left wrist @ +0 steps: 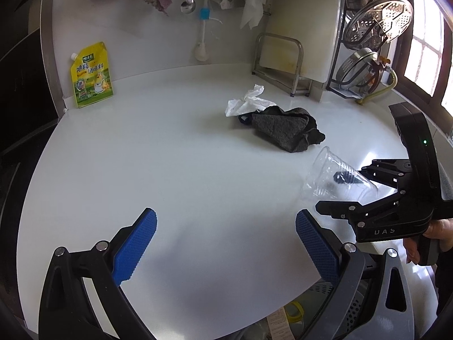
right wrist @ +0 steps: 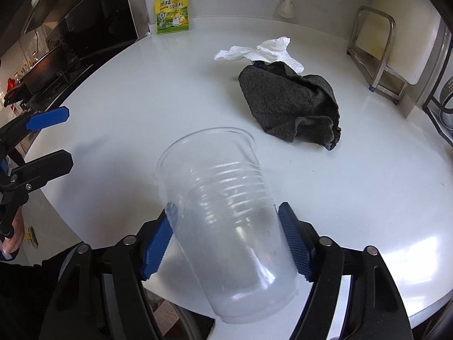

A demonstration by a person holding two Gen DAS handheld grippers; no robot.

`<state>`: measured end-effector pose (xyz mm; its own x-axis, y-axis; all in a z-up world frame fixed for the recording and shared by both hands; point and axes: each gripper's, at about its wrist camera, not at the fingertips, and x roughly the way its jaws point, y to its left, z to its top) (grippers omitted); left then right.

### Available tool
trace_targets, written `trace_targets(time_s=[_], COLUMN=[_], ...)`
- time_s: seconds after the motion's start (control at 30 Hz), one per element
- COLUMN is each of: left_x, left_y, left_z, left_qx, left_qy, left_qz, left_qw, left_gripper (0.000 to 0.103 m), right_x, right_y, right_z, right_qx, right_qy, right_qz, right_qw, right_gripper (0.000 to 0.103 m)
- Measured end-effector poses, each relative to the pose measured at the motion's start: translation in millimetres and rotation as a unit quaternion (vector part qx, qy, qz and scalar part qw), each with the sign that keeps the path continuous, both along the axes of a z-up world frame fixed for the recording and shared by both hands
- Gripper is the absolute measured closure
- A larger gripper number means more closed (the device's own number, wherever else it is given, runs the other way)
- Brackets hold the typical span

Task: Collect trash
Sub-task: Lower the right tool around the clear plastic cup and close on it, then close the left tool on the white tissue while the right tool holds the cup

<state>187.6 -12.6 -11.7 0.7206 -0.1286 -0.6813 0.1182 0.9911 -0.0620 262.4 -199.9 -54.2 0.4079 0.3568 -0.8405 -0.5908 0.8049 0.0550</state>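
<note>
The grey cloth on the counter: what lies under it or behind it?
A crumpled white tissue lies at the far edge of the grey cloth, partly tucked beneath it. A small dark blue bit peeks out there. Anything else underneath is covered.

Right gripper point(right wrist: 226, 243): blue pads clamp the cup point(right wrist: 226, 212) (lower centre of frame). Left gripper point(left wrist: 226, 243): jaws spread, holding nothing.

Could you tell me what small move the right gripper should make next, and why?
Probably lift the clear plastic cup off the white counter: the right gripper has its blue pads against both sides, and the cup sits tilted between them.
</note>
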Motion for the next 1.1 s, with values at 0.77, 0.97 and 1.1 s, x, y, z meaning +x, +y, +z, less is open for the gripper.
trace_targets(time_s=[0.77, 0.97, 1.1], left_x=[110.8, 158.2, 182.3], left_y=[-25.5, -29.5, -33.9], left_z=[15.8, 15.7, 9.4], left_qx=[0.013, -0.004, -0.012], left_qy=[-0.052, -0.04, -0.022], left_qz=[0.044, 0.042, 0.032], left_qw=[0.9976, 0.9983, 0.9992], left_gripper=[0.006, 0.006, 0.006], right_x=[31.4, 51.4, 63.9], right_y=[-69.4, -78.9, -82.8], right_z=[21.3, 21.1, 19.1], right_qx=[0.065, 0.071, 0.07], right_qy=[-0.075, -0.078, -0.075], right_qz=[-0.239, -0.29, -0.306], right_qw=[0.966, 0.951, 0.946], right_gripper=[0.048, 0.047, 0.047])
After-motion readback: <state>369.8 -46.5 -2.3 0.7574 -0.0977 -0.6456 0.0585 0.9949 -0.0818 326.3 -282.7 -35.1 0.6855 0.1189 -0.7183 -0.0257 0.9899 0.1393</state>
